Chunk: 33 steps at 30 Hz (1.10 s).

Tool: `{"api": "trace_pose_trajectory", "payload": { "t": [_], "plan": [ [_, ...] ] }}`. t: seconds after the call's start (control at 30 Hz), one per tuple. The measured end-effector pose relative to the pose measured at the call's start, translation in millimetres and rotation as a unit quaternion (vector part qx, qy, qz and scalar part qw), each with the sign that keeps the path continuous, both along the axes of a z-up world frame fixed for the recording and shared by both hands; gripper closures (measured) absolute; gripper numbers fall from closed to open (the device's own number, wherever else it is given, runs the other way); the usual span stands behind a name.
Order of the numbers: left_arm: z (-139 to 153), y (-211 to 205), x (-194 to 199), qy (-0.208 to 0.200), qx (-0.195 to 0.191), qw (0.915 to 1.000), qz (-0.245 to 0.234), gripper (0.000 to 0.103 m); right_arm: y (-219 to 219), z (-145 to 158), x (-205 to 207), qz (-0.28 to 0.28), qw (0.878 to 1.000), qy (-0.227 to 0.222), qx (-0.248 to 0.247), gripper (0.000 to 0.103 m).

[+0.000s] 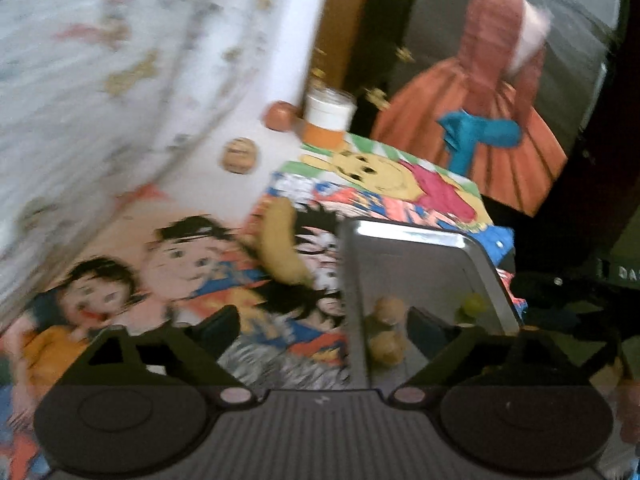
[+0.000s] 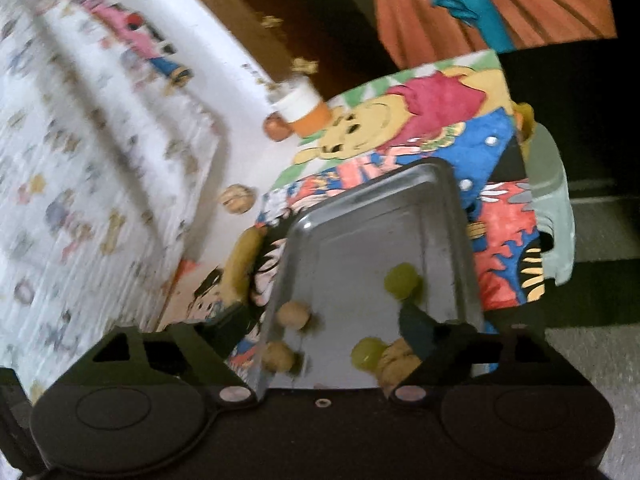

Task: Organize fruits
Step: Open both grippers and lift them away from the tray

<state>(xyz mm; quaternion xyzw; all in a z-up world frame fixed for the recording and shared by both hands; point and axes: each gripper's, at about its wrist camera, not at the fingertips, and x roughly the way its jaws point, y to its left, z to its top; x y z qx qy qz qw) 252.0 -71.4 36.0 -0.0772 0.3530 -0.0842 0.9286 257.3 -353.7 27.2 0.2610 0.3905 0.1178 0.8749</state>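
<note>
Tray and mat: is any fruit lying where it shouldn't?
Yes. The banana lies on the mat beside the tray, not in it. Two round fruits sit farther off, outside the tray.

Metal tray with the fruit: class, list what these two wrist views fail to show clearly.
- Tray: near end hidden by the right gripper body, right wrist view.
- Tan fruit: partly covered by a gripper finger, kind unclear.
- Round brown thing off the tray: motion blur hides its identity, left wrist view.
- Banana: blurred outline.
</note>
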Motion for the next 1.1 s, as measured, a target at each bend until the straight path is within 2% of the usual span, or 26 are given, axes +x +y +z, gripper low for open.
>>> {"api": "trace_pose_trajectory", "payload": {
  "t": [0.03, 0.1, 0.27, 0.37, 0.47, 0.63, 0.9, 1.1],
  "plan": [
    [3.2, 5.5, -8.7, -0.003, -0.001, 0.9999, 0.013, 0.000, 4.0, 1.6, -5.8, 0.006, 1.000, -0.008, -0.006, 0.008],
    [8.9, 18.3, -31.1, -0.014, -0.011, 0.9988, 0.046, 0.000, 15.5, 4.9, -18.2, 0.025, 0.999, -0.027, -0.025, 0.001],
    [16.7, 44.2, -82.6, -0.019, -0.016, 0.9920, 0.124, 0.000, 43.8, 11.5, -47.3, 0.069, 0.994, -0.055, -0.059, 0.001],
    [16.5, 52.3, -108.7, -0.019, -0.002, 0.9870, 0.159, 0.000, 52.0, 8.1, -60.4, 0.073, 0.996, -0.032, -0.049, 0.001],
    [11.3, 58.3, -134.6, -0.002, 0.032, 0.9818, 0.187, 0.000, 57.7, 0.8, -71.7, 0.091, 0.995, 0.010, -0.037, 0.001],
    [3.3, 68.4, -163.0, 0.024, 0.070, 0.9784, 0.193, 0.000, 61.7, -5.1, -97.0, 0.097, 0.994, 0.037, -0.029, 0.001],
    [-4.0, 69.1, -160.5, 0.034, 0.054, 0.9883, 0.139, 0.000, 59.9, -1.7, -120.6, 0.062, 0.997, 0.034, -0.024, 0.001],
    [-10.8, 61.1, -149.9, 0.041, 0.049, 0.9920, 0.109, 0.000, 57.5, -0.4, -126.2, 0.052, 0.997, 0.036, -0.037, 0.001]
  ]
}}
